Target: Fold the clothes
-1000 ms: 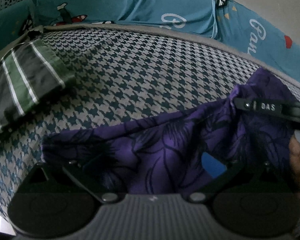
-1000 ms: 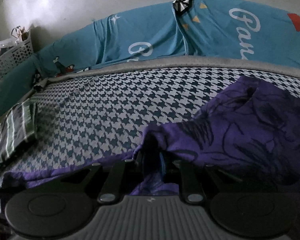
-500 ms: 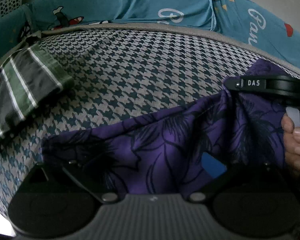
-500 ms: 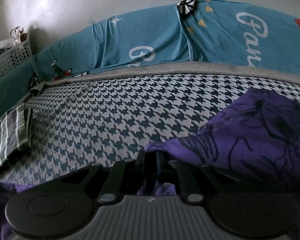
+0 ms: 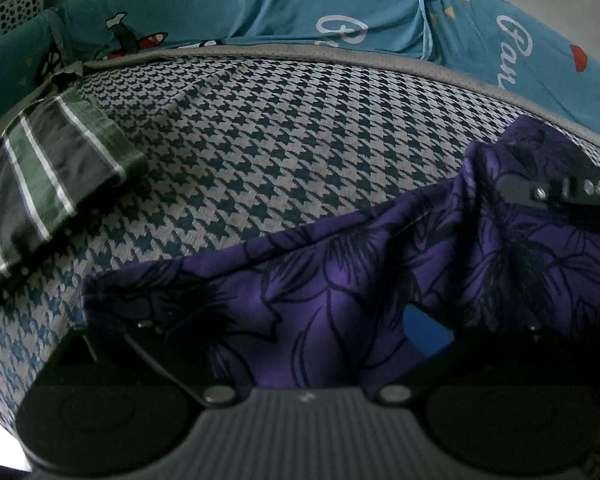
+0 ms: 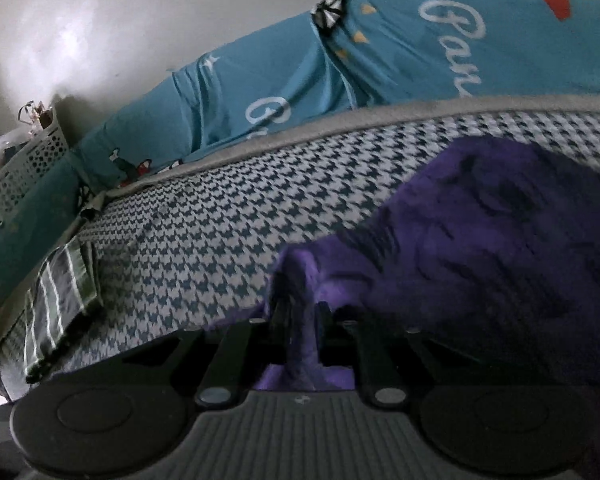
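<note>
Houndstooth fabric covers the bed [image 5: 300,128] that serves as the folding surface, and a teal sheet [image 5: 240,4] is bunched along its far edge below a pale wall.

At the left, a green striped garment [image 5: 48,184] lies already folded near the bed's edge. It could be dragged out of shape if the cloth now in hand is swept across it.

The purple garment [image 5: 340,280], printed with dark flowers, is draped along the near side of the bed between the two tools. The left tongs [image 5: 336,324] are seen with jaws spread wide and the cloth lying over them. No grip on it can be made out, so that end could slide off and the fold be lost.

Further right, a ridge of the same garment is pinched between the nearly closed jaws of the right tongs [image 6: 300,312]. These jaws are easing apart slightly. If that loosening goes on while the cloth is pulled taut, the hem is likely to slip free and the garment to collapse into a heap.

As for writing, white script on the sheet is partly readable. One word [image 5: 342,28] is cut off by the bed's edge, and another [image 5: 516,56] appears to begin "Pa". "DAS" [image 5: 592,189] is printed on the right tool's arm.
</note>
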